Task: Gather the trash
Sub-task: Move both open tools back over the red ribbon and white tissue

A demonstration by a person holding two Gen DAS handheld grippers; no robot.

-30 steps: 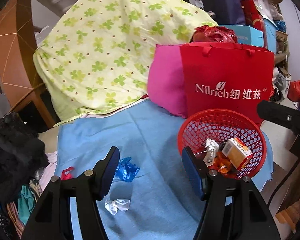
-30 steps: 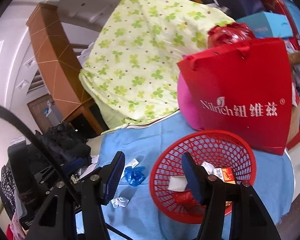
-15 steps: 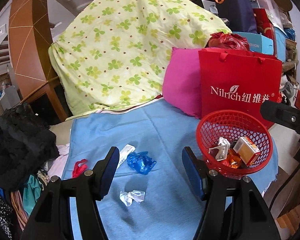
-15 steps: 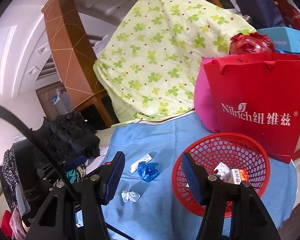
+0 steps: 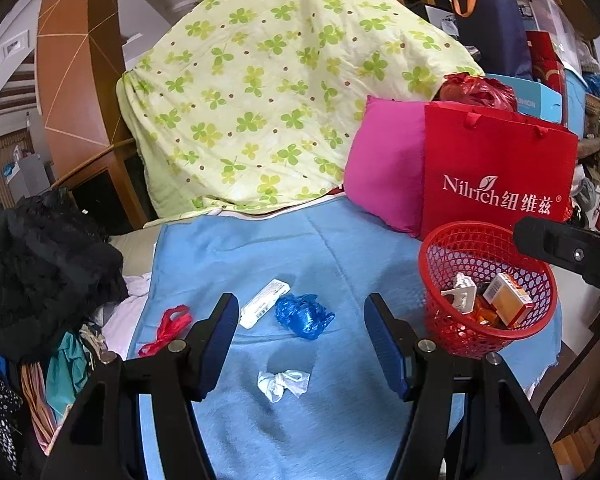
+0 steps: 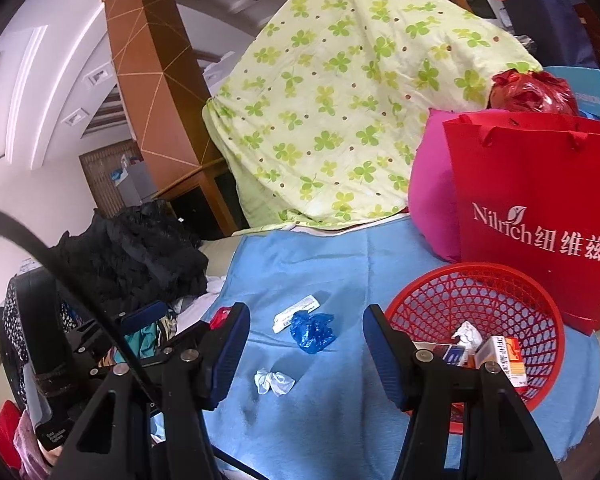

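On the blue cloth (image 5: 260, 432) lie a crumpled blue plastic scrap (image 5: 305, 315) (image 6: 311, 330), a white wrapper strip (image 5: 263, 308) (image 6: 296, 313), a white tissue wad (image 5: 282, 383) (image 6: 273, 381) and a red plastic scrap (image 5: 167, 328) at the cloth's left edge. The red mesh basket (image 5: 436, 256) (image 6: 428, 292) at the right holds small boxes and tissue. My left gripper (image 5: 301, 301) is open and empty, raised above the blue scrap and the tissue. My right gripper (image 6: 306, 310) is open and empty too, left of the basket.
A red paper bag (image 5: 496, 168) and a pink cushion (image 5: 384, 176) stand behind the basket. A clover-print quilt (image 5: 276, 92) piles up at the back. Black clothing (image 5: 40, 264) and mixed laundry crowd the left side. The cloth's edge drops off at the right.
Both grippers have drawn back from the basket, which now looks smaller and sits further right. The white wrapper strip and more of the cloth have come into view. Jaws stay unchanged.
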